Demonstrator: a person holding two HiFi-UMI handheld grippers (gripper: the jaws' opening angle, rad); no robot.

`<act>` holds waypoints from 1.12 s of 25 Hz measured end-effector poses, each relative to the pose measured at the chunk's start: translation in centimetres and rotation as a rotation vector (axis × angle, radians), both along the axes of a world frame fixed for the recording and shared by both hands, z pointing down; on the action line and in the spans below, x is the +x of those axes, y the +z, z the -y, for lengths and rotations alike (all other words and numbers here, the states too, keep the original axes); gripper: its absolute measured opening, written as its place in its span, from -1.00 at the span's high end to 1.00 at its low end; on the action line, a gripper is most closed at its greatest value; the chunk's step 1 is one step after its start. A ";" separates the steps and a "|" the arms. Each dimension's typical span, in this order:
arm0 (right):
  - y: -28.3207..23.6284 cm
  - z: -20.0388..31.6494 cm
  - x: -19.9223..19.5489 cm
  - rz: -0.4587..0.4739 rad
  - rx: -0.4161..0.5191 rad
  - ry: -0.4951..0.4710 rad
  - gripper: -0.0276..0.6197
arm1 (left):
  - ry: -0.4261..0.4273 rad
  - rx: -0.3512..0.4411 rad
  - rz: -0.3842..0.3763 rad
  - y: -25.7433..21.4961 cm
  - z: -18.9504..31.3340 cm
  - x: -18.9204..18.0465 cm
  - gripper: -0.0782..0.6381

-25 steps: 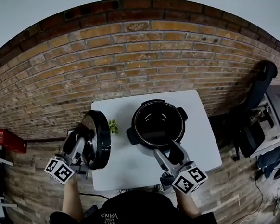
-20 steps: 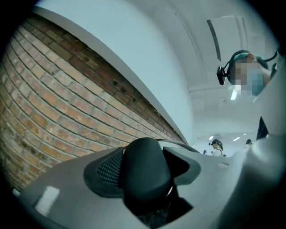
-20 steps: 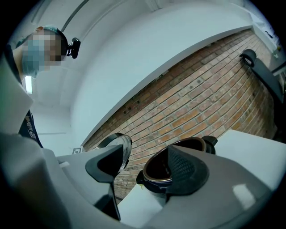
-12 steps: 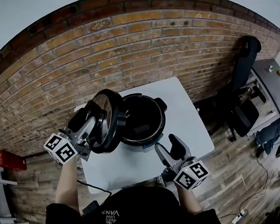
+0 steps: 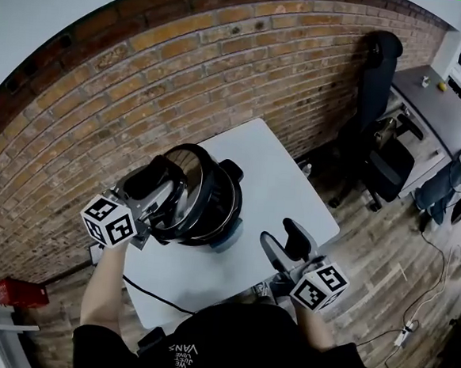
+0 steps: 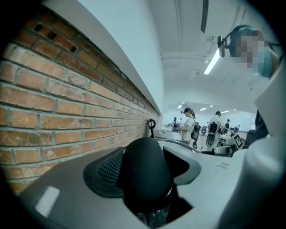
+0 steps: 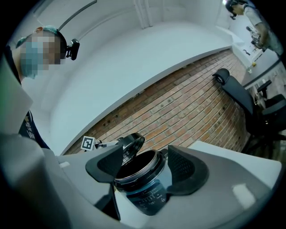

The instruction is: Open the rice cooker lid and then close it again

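Lid point(image 5: 189, 185) aslant over rice cooker point(image 5: 232, 203), knob point(image 6: 144, 175) tight in left tongs point(image 5: 161, 188); right tongs point(image 5: 282, 232) wide, empty; "VANS" on shirt point(image 5: 229, 347).

The person wears a black short-sleeved T-shirt point(image 5: 226, 345) with small white lettering point(image 5: 179, 351) just below the collar, at six o'clock in the head view. The left gripper point(image 5: 163, 188) and the right gripper point(image 5: 283, 237) are built alike, with pale grey bodies and two broad fingers point(image 7: 181, 167) faced with black dimpled pads. Each carries a white cube printed with black square markers at the hand end, the left cube point(image 5: 110, 220) at eight o'clock, the right cube point(image 5: 319, 285) at five o'clock
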State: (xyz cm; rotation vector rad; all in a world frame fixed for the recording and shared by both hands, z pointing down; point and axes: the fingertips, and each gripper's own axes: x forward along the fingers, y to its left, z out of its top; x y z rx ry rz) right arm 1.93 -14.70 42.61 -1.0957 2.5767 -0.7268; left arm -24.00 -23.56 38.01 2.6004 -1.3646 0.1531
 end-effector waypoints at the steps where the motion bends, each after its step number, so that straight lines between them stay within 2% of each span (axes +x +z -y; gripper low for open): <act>1: 0.1 0.1 0.4 0.002 -0.001 0.007 -0.03 | 0.013 -0.008 0.023 0.3 0.4 0.6 0.01; 7: 0.7 0.7 2.1 0.014 -0.008 0.040 -0.03 | 0.083 -0.042 0.132 1.8 1.7 3.4 0.01; 17: 1.7 1.4 2.1 0.044 -0.023 0.030 -0.03 | 0.186 -0.065 0.389 5.3 0.9 6.4 0.01; 28: 2.6 0.9 1.5 0.049 -0.047 0.024 -0.03 | 0.208 -0.021 0.441 5.9 0.9 6.9 0.00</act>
